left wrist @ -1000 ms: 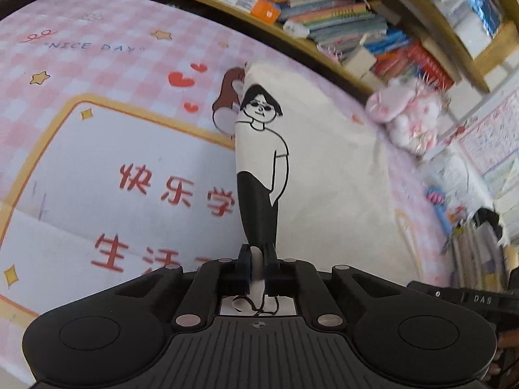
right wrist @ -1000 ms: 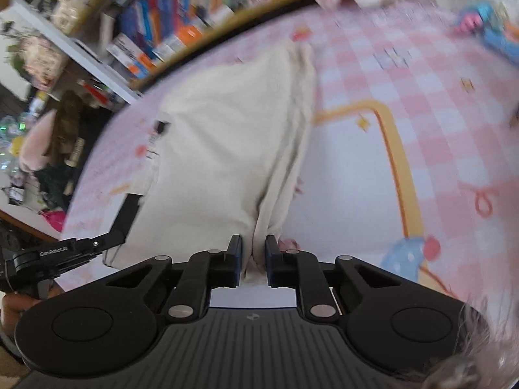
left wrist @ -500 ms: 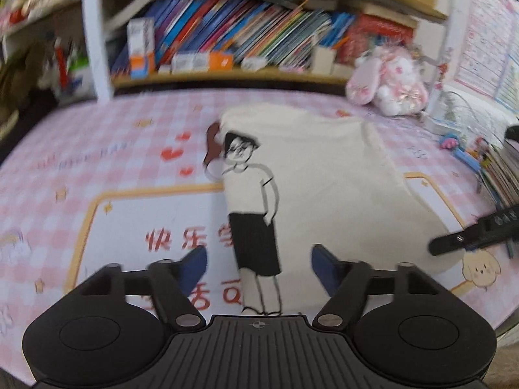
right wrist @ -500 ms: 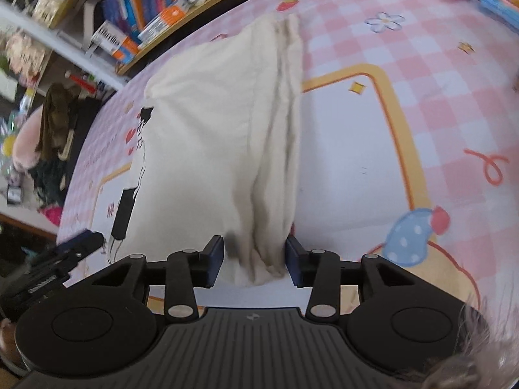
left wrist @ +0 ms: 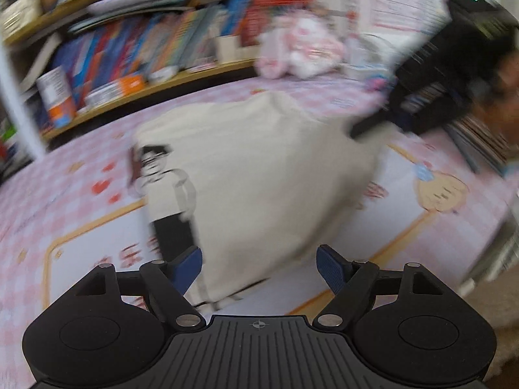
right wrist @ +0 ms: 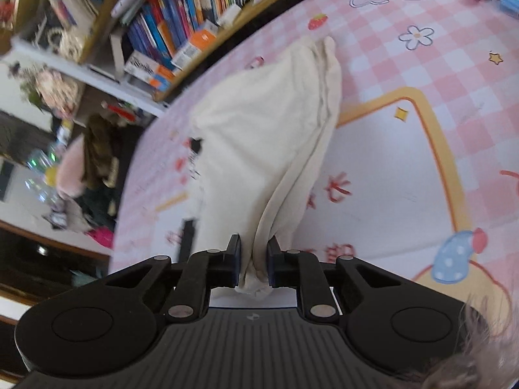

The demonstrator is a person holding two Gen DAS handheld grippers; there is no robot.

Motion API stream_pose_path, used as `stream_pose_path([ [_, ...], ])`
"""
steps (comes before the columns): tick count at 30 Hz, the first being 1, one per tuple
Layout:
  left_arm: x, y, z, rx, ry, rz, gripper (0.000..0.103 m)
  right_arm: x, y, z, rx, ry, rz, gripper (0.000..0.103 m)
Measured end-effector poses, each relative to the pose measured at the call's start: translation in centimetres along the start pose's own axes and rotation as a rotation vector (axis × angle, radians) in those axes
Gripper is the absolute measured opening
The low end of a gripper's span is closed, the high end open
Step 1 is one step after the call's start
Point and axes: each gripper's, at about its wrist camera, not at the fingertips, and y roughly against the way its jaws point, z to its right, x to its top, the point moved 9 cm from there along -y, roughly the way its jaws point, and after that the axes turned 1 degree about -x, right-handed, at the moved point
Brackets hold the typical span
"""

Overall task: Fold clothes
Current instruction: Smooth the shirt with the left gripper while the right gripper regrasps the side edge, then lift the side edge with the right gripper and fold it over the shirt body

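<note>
Right claw [right wrist: 254, 259] pinching cream shirt [right wrist: 266, 136] hem; left claw [left wrist: 259, 267] agape, view blurred.

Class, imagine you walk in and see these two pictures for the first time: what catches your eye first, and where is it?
First comes the cream shirt with a cartoon figure printed on it, lying mid-table on the pink checked cloth. Next, the right gripper pinches a bunched edge of the shirt at its near end, while the left gripper hangs open. Behind, a bookshelf packed with colourful books lines the table's far side.
</note>
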Motion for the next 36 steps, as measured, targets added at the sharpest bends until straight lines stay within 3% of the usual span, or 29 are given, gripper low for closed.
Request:
stream_pose_path([
  [4, 0.6, -1.4, 1.7, -0.015, -0.076, 0.009, 0.08, 1.1, 0.1, -1.6, 0.034, -0.009, 0.007, 0.014],
  [8, 1.2, -3.2, 2.4, 0.086, -0.172, 0.004, 0.079, 1.4, 0.0, -2.9, 0.013, 0.033, 0.01, 0.014],
  [10, 1.3, -3.7, 2.7, 0.1, -0.197, 0.002, 0.079, 1.4, 0.1, -3.1, 0.001, 0.049, 0.01, 0.014],
  [17, 1.9, -4.0, 1.4, 0.129, -0.135, 0.004, 0.079, 0.5, 0.8, -1.5, -0.03, 0.044, 0.004, 0.014],
  [20, 2.5, -3.8, 1.0, 0.123, -0.12, 0.022, 0.079, 0.1, 1.3, -0.8, -0.06, 0.066, 0.004, 0.021],
  [23, 3.0, -3.8, 1.0, 0.124, -0.133, 0.031, 0.079, -0.2, 2.2, -0.4, -0.081, 0.122, 0.015, 0.035],
  [24, 3.0, -3.8, 1.0, 0.125, -0.14, 0.03, 0.079, -0.3, 2.4, -0.4, -0.093, 0.16, 0.016, 0.036],
  [26, 3.1, -3.9, 1.0, 0.121, -0.15, 0.028, 0.079, -1.1, 2.5, -0.7, -0.183, 0.361, 0.014, 0.042],
  [28, 3.2, -4.0, 1.0, 0.119, -0.159, 0.028, 0.079, -1.7, 2.6, -1.1, -0.273, 0.561, 0.012, 0.061],
  [30, 3.3, -4.0, 1.0, 0.119, -0.162, 0.028, 0.079, -2.2, 2.7, -1.6, -0.362, 0.761, 0.01, 0.073],
  [34, 3.4, -4.2, 0.8, 0.111, -0.149, 0.024, 0.079, -4.6, 1.5, -2.5, -0.452, 1.164, -0.018, 0.077],
  [36, 3.4, -4.3, 0.8, 0.108, -0.142, 0.021, 0.079, -5.7, 0.3, -2.8, -0.465, 1.281, -0.021, 0.077],
])
